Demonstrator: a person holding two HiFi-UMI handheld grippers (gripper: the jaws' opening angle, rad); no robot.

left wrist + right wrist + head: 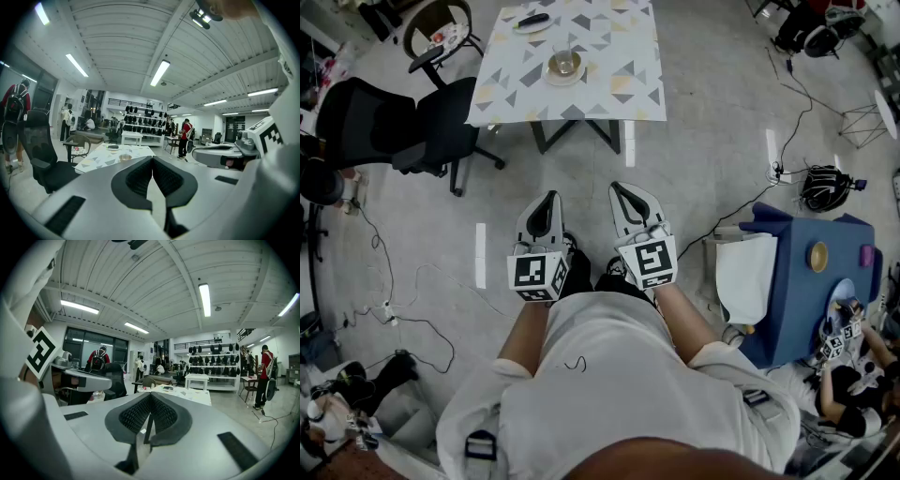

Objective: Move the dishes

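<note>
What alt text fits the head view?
Seen from above, a person holds the left hand-held gripper and the right hand-held gripper side by side, both shut and empty, aimed at a patterned table. It bears a glass on a plate and a second plate; a black office chair stands beside it.

The triangle-patterned table (614,89) bears a glass (564,62) on a saucer (567,82) and a plate (518,28) holding a dark object (534,19).

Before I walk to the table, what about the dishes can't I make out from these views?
- Head view: the far plate carries a dark thing, too small to identify.
- Head view: the near saucer bears a glass; whether it holds anything is too small to tell.
- Head view: the table has its far side cut off by the top edge.
</note>
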